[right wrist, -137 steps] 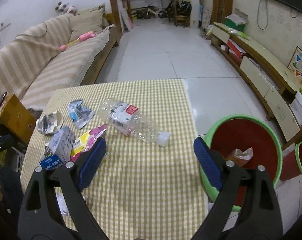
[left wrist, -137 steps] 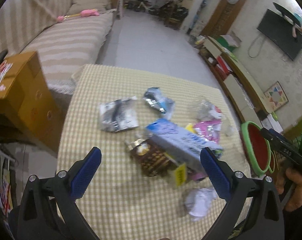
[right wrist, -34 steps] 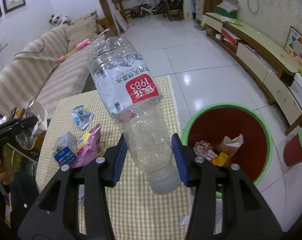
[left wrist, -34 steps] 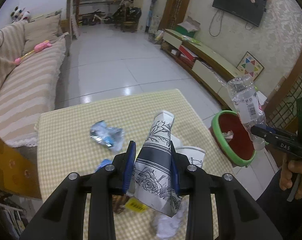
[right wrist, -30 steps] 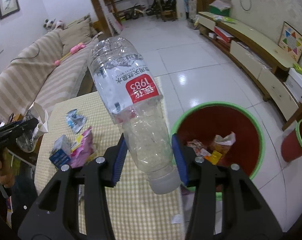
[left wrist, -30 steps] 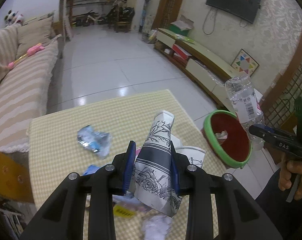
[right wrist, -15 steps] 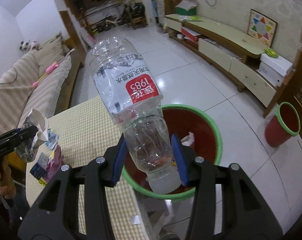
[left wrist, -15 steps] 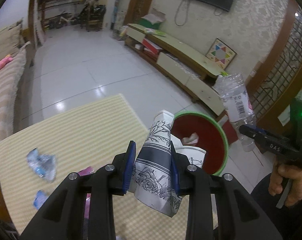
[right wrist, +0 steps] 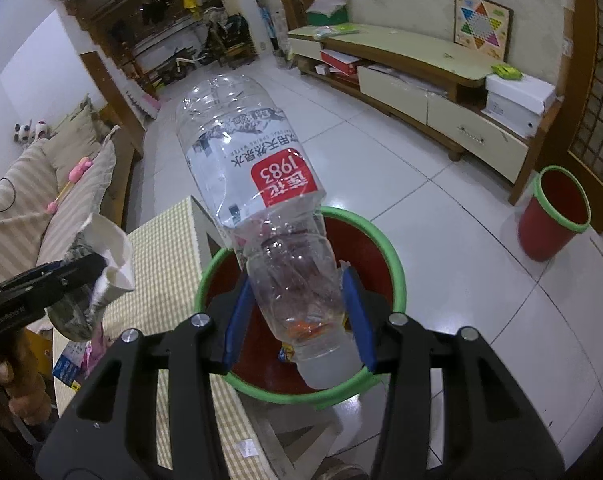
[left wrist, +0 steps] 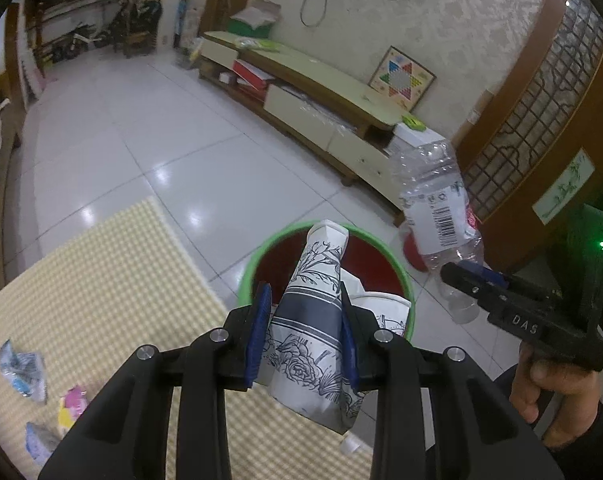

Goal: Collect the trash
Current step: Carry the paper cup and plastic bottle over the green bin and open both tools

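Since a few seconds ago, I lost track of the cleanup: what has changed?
Both grippers took trash off the table: the left gripper the flattened cup, the right gripper the bottle. Both carried them sideways to over the bin. Nothing dropped yet; the wrappers stay on the table.

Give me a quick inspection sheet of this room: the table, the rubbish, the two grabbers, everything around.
Surface: table under a yellow checked cloth.
Job's things: crushed paper cup and clear plastic bottle, both held above the red bin with a green rim.
Clutter: wrappers remain on the cloth.
Grippers: left gripper shut on the cup; right gripper shut on the bottle.
Cables: cord hangs on the wall.
Surroundings: low cabinet, sofa, second bin.
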{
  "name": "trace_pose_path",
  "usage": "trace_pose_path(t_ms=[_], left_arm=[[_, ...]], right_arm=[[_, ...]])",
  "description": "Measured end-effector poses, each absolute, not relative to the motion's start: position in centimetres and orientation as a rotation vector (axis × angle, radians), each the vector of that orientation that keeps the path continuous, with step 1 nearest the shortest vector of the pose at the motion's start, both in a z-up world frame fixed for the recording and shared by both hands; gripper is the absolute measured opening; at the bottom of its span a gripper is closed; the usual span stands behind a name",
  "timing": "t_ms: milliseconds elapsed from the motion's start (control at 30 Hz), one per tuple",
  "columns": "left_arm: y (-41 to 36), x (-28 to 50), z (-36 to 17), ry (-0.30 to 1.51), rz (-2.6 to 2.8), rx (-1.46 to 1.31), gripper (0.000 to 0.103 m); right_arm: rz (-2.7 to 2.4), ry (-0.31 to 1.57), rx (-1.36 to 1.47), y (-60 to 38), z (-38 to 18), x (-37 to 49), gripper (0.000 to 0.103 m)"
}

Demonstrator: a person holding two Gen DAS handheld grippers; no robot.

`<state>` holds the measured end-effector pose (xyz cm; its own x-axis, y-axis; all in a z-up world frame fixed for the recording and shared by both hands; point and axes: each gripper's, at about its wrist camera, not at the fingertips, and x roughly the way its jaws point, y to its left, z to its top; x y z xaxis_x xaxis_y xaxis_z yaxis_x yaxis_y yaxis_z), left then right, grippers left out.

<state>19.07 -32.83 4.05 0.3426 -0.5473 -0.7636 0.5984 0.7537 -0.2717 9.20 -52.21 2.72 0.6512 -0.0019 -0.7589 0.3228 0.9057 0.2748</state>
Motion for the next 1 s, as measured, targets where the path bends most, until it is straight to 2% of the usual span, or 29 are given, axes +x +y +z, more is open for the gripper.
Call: trace_pose_path(t_ms=[333, 767, 800, 833, 900, 1000], left_arm=[[-36.4, 19.0, 2.2, 1.01, -0.757, 0.081, 0.03], [-37.4, 19.6, 2.7, 1.006, -0.763, 0.072, 0.03], [-37.5, 19.7, 2.6, 1.006, -0.759, 0.072, 0.032], [-37.7, 19.8, 2.6, 1.012, -0.751, 0.074, 0.048], [-37.7, 20.0, 2.7, 1.007, -0.744, 0.067, 0.065], [-37.6, 20.0, 2.8, 0.997, -0.732, 0.064, 0.076]], right_arm=[[-0.219, 0.865, 0.433, -52.6, 1.9, 9.6, 0.043], [-0.208, 0.889, 0.438, -52.7, 1.2, 10.5, 0.044], [-0.207, 0.9, 0.438, -52.6, 1.0, 10.6, 0.045], [-0.208, 0.906, 0.436, -52.6, 0.8, 10.8, 0.045], [-0.205, 0.916, 0.426, -52.5, 0.7, 11.0, 0.045], [-0.222, 0.907, 0.397, -52.2, 0.9, 10.9, 0.057]])
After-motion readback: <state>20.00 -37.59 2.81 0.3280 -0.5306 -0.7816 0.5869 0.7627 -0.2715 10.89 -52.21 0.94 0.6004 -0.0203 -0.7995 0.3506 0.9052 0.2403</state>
